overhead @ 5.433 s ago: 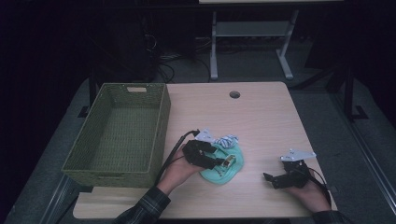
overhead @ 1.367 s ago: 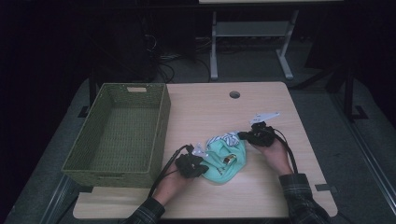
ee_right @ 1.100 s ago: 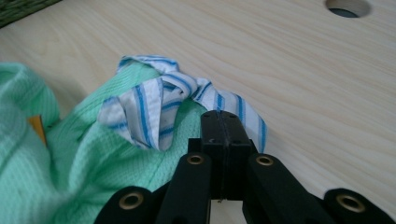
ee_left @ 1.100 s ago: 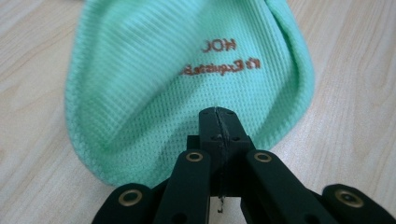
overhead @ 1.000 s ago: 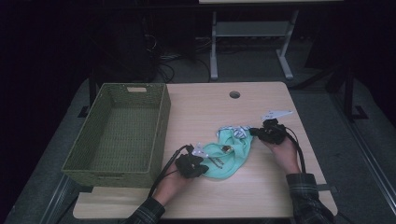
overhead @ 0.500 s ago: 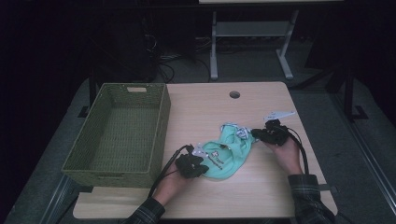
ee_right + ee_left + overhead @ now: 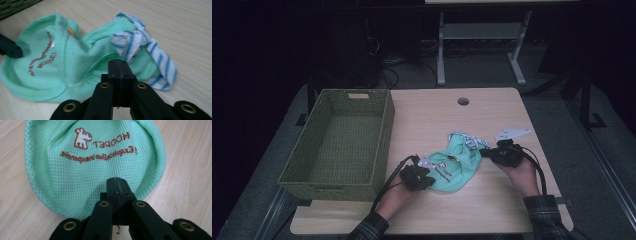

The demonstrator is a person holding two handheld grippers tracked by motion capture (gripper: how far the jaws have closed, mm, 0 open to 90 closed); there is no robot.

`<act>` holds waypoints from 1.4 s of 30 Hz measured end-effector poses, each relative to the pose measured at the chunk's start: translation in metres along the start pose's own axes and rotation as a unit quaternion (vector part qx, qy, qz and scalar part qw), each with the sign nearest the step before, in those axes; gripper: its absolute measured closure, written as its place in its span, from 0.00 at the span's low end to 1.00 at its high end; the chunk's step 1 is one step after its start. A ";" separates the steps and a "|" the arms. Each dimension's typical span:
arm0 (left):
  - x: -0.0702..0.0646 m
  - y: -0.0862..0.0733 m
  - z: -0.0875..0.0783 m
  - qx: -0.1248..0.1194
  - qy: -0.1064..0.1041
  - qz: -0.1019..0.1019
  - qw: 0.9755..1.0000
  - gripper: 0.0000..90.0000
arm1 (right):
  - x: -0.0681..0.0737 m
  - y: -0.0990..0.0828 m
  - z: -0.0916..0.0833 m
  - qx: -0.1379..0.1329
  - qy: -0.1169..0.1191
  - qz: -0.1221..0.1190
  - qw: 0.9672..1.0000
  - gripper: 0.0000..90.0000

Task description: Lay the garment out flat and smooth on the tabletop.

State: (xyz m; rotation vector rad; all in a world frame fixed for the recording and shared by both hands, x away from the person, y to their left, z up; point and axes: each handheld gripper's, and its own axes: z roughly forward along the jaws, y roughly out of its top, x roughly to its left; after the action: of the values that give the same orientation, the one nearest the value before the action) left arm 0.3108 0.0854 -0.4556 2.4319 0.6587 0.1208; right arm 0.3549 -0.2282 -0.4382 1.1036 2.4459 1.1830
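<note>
garment [image 7: 82, 167]: mint-green knitted cloth, a fine waffle-like mesh, matt, with a printed brown and white logo
trim [image 7: 147, 47]: thin woven cloth, white with blue stripes, soft and crumpled
bench [image 7: 432, 115]: pale wood-grain top, smooth with a faint sheen
basket [image 7: 337, 142]: olive-green woven weave, rough and matt
left gripper [image 7: 117, 181]: black plastic, matt, slightly grainy, with brass-coloured metal rings at the joints
right gripper [image 7: 118, 62]: the same matt black plastic and brassy metal rings
sleeve [image 7: 544, 212]: dark checked cloth
</note>
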 end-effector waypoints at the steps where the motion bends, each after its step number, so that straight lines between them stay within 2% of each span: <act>1: 0.000 0.000 0.000 0.000 0.000 0.000 1.000 0.99 | 0.003 -0.001 -0.001 -0.003 0.005 -0.001 1.000 1.00; 3: 0.000 0.000 0.000 0.000 0.000 0.000 1.000 0.99 | 0.010 -0.004 -0.001 -0.006 0.018 0.002 1.000 1.00; 7: 0.000 0.000 0.000 0.000 -0.001 -0.002 1.000 0.99 | 0.025 -0.008 0.001 -0.009 0.029 -0.007 0.999 1.00; 11: 0.000 0.000 0.000 0.000 0.000 -0.003 1.000 0.99 | 0.038 -0.011 0.006 0.000 0.038 -0.015 0.999 1.00; 17: 0.000 0.000 0.000 0.000 -0.001 -0.003 1.000 0.99 | 0.049 -0.014 0.015 0.005 0.052 -0.018 0.998 1.00; 20: 0.000 0.000 0.000 0.000 -0.001 -0.003 1.000 0.99 | 0.057 -0.016 0.021 0.019 0.051 -0.021 0.998 1.00; 24: 0.000 0.000 0.000 -0.001 -0.001 -0.008 1.000 0.99 | 0.058 -0.018 0.027 0.036 0.050 -0.022 0.998 1.00; 25: 0.001 0.000 0.000 -0.001 -0.005 -0.010 1.000 0.99 | 0.057 -0.019 0.029 0.041 0.049 -0.028 0.998 1.00; 29: 0.004 0.002 -0.003 -0.006 -0.021 -0.020 1.000 0.99 | 0.058 -0.021 0.033 0.051 0.052 -0.026 0.997 1.00; 30: 0.005 0.004 -0.004 -0.018 -0.022 -0.027 0.999 0.99 | 0.059 -0.021 0.033 0.052 0.051 -0.027 0.997 1.00; 32: 0.007 0.010 -0.007 -0.025 -0.018 -0.022 0.999 0.98 | 0.058 -0.021 0.033 0.053 0.052 -0.031 0.997 1.00; 35: 0.009 0.017 -0.010 -0.036 -0.017 -0.026 0.999 0.96 | 0.058 -0.020 0.034 0.054 0.054 -0.038 0.996 1.00; 38: 0.014 0.025 -0.014 -0.038 -0.011 -0.020 0.999 0.92 | 0.059 -0.020 0.034 0.055 0.053 -0.040 0.996 1.00; 40: 0.016 0.031 -0.014 -0.043 -0.014 -0.022 0.999 0.90 | 0.059 -0.020 0.034 0.058 0.051 -0.050 0.996 1.00; 42: 0.019 0.037 -0.014 -0.046 -0.011 -0.022 0.999 0.87 | 0.060 -0.019 0.034 0.057 0.050 -0.049 0.996 1.00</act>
State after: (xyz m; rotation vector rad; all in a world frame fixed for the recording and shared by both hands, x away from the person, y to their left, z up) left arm 0.3396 0.0765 -0.4238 2.3251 0.6816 0.1039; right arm 0.3184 -0.1737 -0.4672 0.9619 2.6401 1.1056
